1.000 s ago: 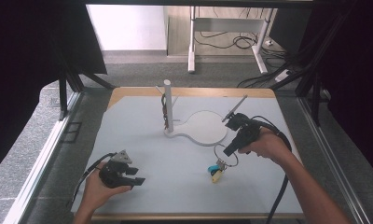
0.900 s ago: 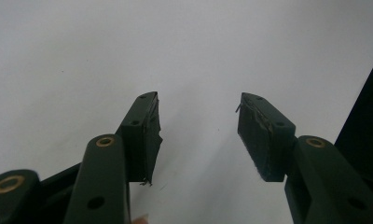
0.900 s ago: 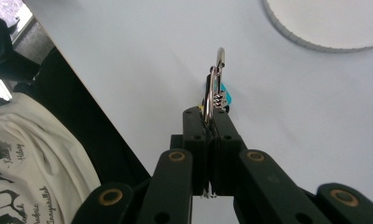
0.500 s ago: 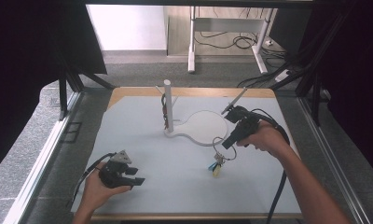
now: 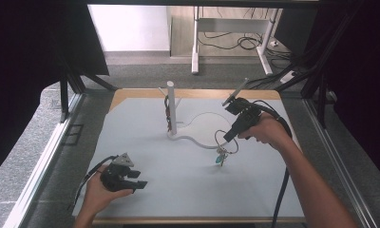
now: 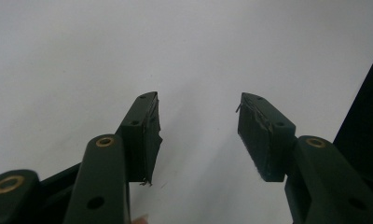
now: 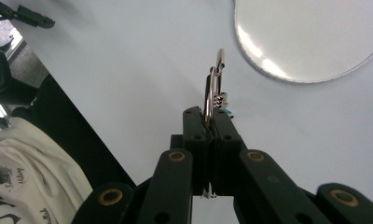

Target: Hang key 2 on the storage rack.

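Observation:
A metal key ring (image 5: 224, 141) with small teal and yellow tags (image 5: 221, 157) hangs above the grey mat, right of centre. My right gripper (image 5: 229, 136) is shut on the ring, and in the right gripper view the ring (image 7: 212, 91) stands edge-on between the closed pads. A white stand with an upright post (image 5: 171, 107) and a round flat base (image 5: 204, 129) sits just left of the ring; more items hang on the post. Near the mat's front left my left gripper (image 5: 137, 179) rests open, its pads (image 6: 149, 135) apart over bare mat with nothing between them.
The grey mat (image 5: 145, 142) covers the table, with a wooden rim at the back and metal rails along both sides. Black frame struts stand at the far corners. A cable trails from each gripper. The stand's round base (image 7: 310, 37) lies close ahead of the right gripper.
My right gripper has risen and shifted toward the back with the key ring, so the tags now dangle above the mat. The left gripper has stayed put.

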Demonstrator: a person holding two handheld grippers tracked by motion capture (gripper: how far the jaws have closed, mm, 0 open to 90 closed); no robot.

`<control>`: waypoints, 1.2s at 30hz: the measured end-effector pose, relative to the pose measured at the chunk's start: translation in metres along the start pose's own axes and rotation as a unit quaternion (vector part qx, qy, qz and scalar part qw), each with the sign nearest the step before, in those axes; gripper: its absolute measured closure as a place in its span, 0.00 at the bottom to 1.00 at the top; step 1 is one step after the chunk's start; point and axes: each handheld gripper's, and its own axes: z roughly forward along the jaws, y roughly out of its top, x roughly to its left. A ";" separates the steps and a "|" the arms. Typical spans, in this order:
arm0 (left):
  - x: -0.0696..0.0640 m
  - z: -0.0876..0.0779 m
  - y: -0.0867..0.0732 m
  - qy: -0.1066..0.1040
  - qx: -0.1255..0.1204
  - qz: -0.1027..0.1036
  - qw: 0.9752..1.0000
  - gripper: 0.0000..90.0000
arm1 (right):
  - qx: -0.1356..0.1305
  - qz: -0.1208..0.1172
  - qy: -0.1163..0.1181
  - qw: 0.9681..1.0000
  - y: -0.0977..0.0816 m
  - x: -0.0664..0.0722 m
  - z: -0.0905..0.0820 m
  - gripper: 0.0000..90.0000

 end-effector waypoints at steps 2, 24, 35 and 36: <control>0.000 0.000 0.000 0.000 -0.001 0.000 1.000 0.55 | -0.002 0.001 0.001 1.000 0.004 -0.001 -0.001 0.97; 0.001 -0.001 0.000 0.000 0.001 0.003 1.000 0.55 | -0.004 0.016 -0.010 1.000 0.036 -0.012 -0.006 0.97; 0.001 -0.002 -0.001 0.000 -0.001 0.001 1.000 0.55 | -0.006 0.019 -0.011 1.000 0.050 -0.012 -0.007 0.97; 0.001 -0.002 -0.001 0.000 0.000 0.002 1.000 0.55 | -0.005 0.020 -0.012 1.000 0.051 -0.011 -0.007 0.97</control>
